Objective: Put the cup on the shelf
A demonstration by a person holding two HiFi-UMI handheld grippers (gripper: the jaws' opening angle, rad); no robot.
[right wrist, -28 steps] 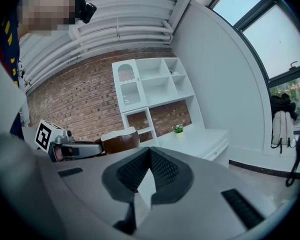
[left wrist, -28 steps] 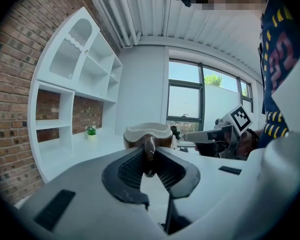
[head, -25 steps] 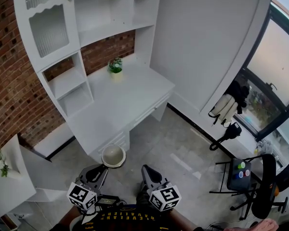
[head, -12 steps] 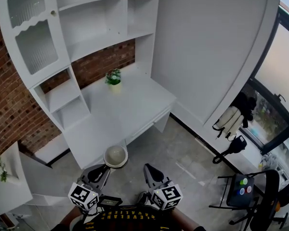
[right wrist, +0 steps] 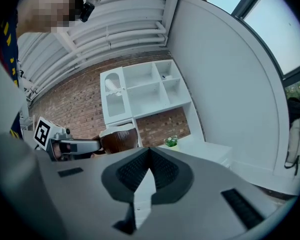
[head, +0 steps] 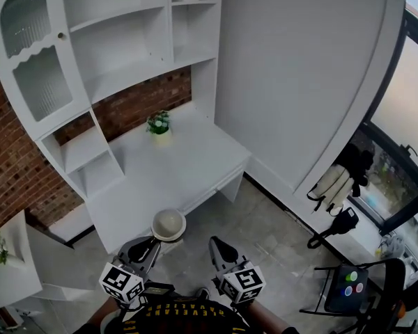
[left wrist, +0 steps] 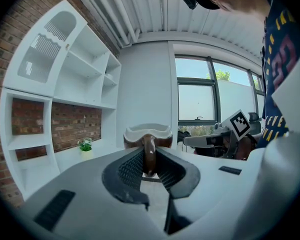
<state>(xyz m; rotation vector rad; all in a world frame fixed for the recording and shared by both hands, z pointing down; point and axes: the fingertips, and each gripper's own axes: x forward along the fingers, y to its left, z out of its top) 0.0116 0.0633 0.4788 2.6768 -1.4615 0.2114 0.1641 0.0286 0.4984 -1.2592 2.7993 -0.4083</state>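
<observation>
- Grip matters most: my left gripper (left wrist: 149, 170) is clamped on the handle (left wrist: 149, 154) of the cup (left wrist: 147, 133), with a pad on either side of that thin brown loop and the bowl hanging out in front. I judge that a thin handle can swivel between the pads, so I want firm pressure and a level wrist.
- Cup's place: in the air, just off the front edge of the desk top (head: 188, 165), rim up, well short of any shelf (head: 129, 75).
- My right gripper (right wrist: 149, 166) is pinched together on nothing. It rides beside the left one, and I'd leave it clear of the cup.
- For the set-down I'd aim at the middle of a shelf board, bring the base in over its front edge, lower until it sits flat, then let go.
- Cup: glazed ceramic by the look, dark brown outside and pale inside, with a rounded bowl and a wide lip.
- Hutch and desk: smooth white boards and square open bays, plus one arched door (head: 36, 82) with ribbed glass at the upper left.
- Rough red brick (head: 136, 106) shows behind, and a small potted plant (head: 158, 124) sits near the desk's back edge.
</observation>
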